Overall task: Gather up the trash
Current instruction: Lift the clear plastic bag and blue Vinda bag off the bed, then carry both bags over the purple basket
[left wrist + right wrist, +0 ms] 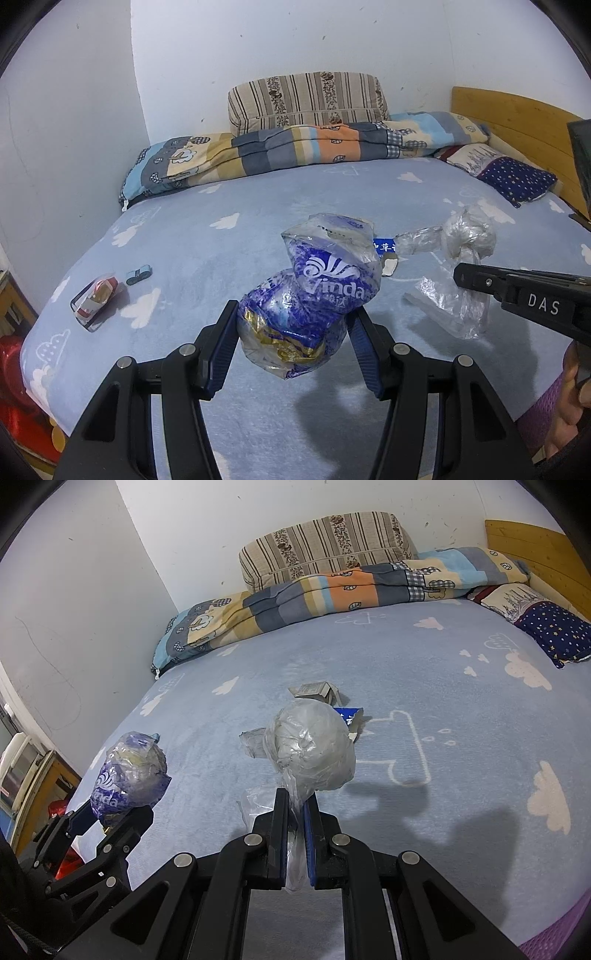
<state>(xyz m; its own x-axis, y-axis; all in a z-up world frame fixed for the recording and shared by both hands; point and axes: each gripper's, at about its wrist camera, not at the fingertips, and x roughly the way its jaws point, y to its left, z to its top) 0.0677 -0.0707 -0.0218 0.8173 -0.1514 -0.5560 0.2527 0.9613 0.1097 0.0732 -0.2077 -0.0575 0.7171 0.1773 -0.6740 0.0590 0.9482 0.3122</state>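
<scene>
- Left gripper (291, 332) pinches the crumpled blue tissue wrapper (306, 295), lifted above the bed's (461, 738) near edge.
- Right gripper (295, 805) is pressed together on the clear plastic bundle's (314, 749) thin tail.
- Both look light, soft and slippery; you should grip bunched film.

The bed (258, 206) carries a light blue sheet printed with white clouds. Along its far edge, against the wall, lies a folded patchwork quilt (295, 147) with a striped cushion (306, 101) on top of it. A star-patterned pillow (517, 179) lies near the wooden headboard (517, 118). On the sheet toward the left edge rest a red-and-white packet (96, 295) and, just beside it, a small blue item (138, 275). Near mid-sheet lie a blue carton (349, 714) and a grey flattened box (314, 691).
</scene>
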